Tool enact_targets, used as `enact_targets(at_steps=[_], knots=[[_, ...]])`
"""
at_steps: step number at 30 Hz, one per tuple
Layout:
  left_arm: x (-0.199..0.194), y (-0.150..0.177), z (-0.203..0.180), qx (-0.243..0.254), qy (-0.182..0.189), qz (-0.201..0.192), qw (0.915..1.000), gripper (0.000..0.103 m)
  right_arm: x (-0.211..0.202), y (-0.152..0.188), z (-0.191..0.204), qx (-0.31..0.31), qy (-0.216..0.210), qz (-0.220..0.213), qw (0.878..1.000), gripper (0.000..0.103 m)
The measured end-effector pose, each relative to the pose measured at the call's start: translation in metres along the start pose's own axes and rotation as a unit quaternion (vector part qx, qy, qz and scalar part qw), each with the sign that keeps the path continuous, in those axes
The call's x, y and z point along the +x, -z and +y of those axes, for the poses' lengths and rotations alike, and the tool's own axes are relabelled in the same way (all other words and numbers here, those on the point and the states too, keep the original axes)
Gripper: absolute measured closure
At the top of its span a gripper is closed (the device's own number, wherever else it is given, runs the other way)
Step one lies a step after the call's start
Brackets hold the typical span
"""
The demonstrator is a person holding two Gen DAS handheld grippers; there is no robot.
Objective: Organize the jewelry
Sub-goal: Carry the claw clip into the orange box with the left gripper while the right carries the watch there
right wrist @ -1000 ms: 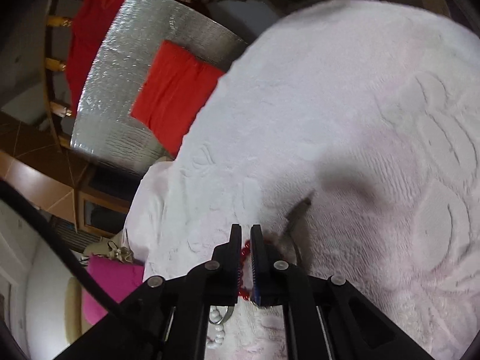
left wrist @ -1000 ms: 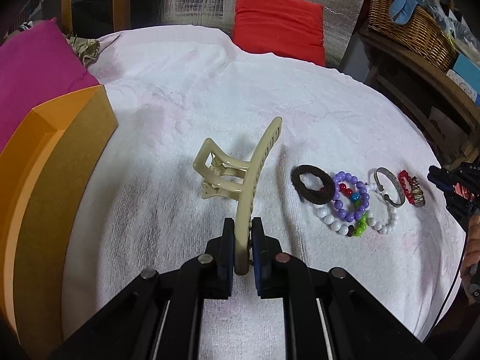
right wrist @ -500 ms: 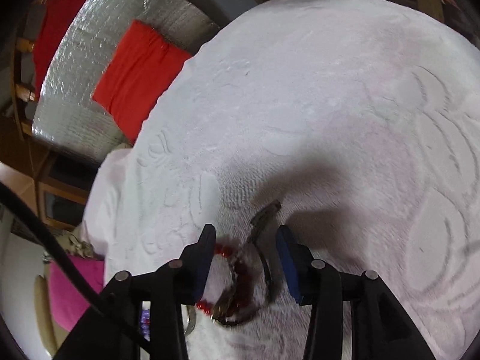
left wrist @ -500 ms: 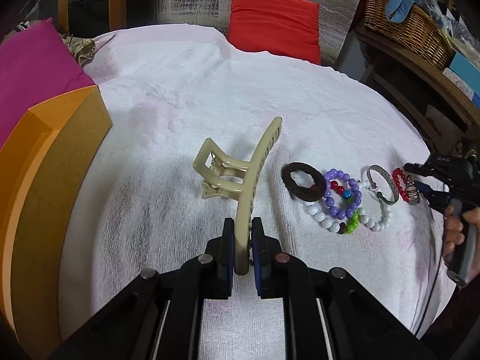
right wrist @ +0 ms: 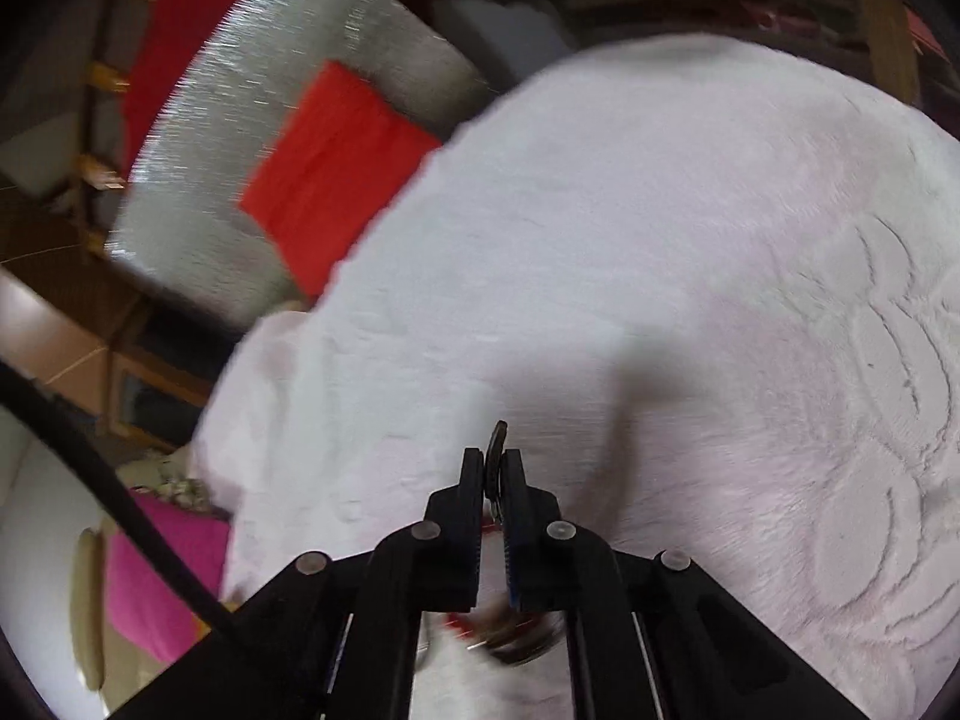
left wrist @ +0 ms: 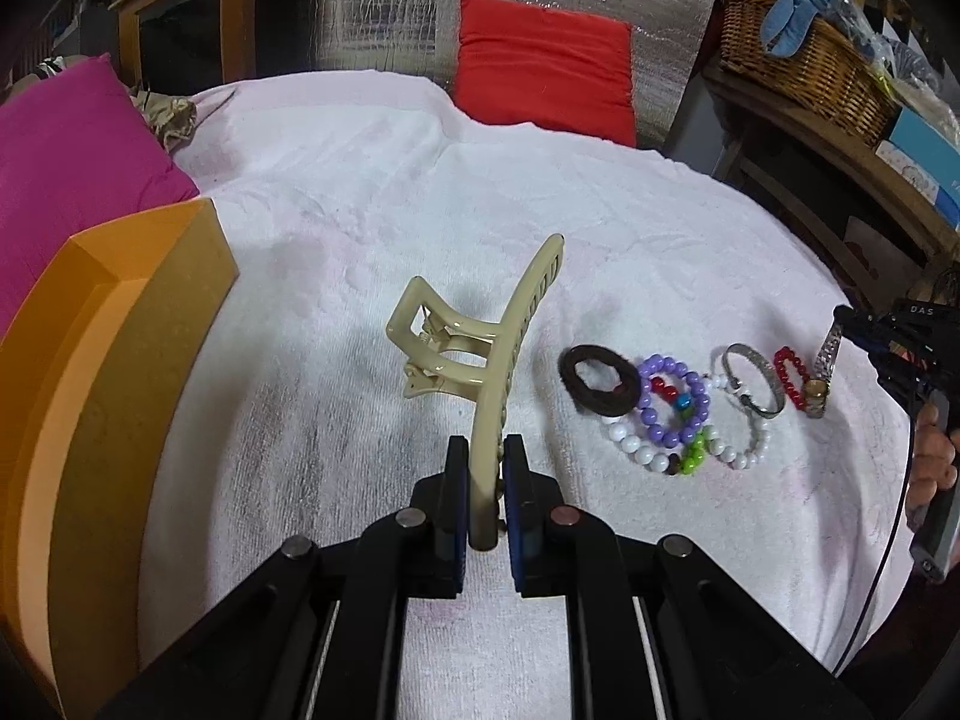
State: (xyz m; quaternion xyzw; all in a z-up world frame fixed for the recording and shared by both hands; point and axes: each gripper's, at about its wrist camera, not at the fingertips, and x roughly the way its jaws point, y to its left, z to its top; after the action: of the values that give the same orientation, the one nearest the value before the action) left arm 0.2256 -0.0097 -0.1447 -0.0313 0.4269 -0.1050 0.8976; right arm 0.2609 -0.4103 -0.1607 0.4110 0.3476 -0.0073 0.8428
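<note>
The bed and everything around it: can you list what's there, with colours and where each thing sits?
hair clip: one, beige, held up over the white towel
hair tie: one, dark brown, on the towel right of the clip
bead bracelets: several overlapping; purple, white, multicoloured, beside the tie
bangle: one, silver, further right
red bead bracelet: one, beside the bangle
watch: one, metal band, rightmost, band pinched
box: one, orange, left edge
cushions: pink left, red back
basket: one, wicker, back right
left claw: shut on the hair clip
right claw: just closed on the watch
hand: right edge
</note>
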Motion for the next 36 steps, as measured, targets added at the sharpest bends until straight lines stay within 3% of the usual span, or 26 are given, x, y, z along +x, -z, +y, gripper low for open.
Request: enact_targets(at_steps=[8,13,17,22,26,30,36], knots=[[-0.046,-0.003,0.004,-0.002,0.001,-0.050,0.9987,0.092,-0.031,0.021,0.047,-0.080,-0.052,-0.051,0.994,0.096],[-0.080,-0.004,0.020,-0.026,-0.018,-0.098,0.9947,0.092,-0.057,0.043,0.077,-0.128,-0.081,-0.077,0.985,0.096],[-0.107,-0.002,0.043,-0.057,-0.056,-0.147,0.9859,0.092,-0.074,0.070,0.117,-0.176,-0.108,-0.088,0.975,0.096],[-0.130,-0.001,0.079,-0.117,-0.100,-0.179,0.9718,0.092,-0.070,0.113,0.178,-0.226,-0.154,-0.054,0.960,0.096],[-0.139,0.003,0.119,-0.178,-0.145,-0.175,0.9575,0.092,-0.046,0.150,0.226,-0.247,-0.184,0.004,0.951,0.096],[-0.138,0.014,0.162,-0.237,-0.176,-0.148,0.9438,0.092,-0.024,0.187,0.271,-0.265,-0.219,0.049,0.938,0.096],[-0.117,0.034,0.200,-0.284,-0.194,-0.091,0.9346,0.092,0.005,0.232,0.338,-0.279,-0.259,0.089,0.920,0.096]])
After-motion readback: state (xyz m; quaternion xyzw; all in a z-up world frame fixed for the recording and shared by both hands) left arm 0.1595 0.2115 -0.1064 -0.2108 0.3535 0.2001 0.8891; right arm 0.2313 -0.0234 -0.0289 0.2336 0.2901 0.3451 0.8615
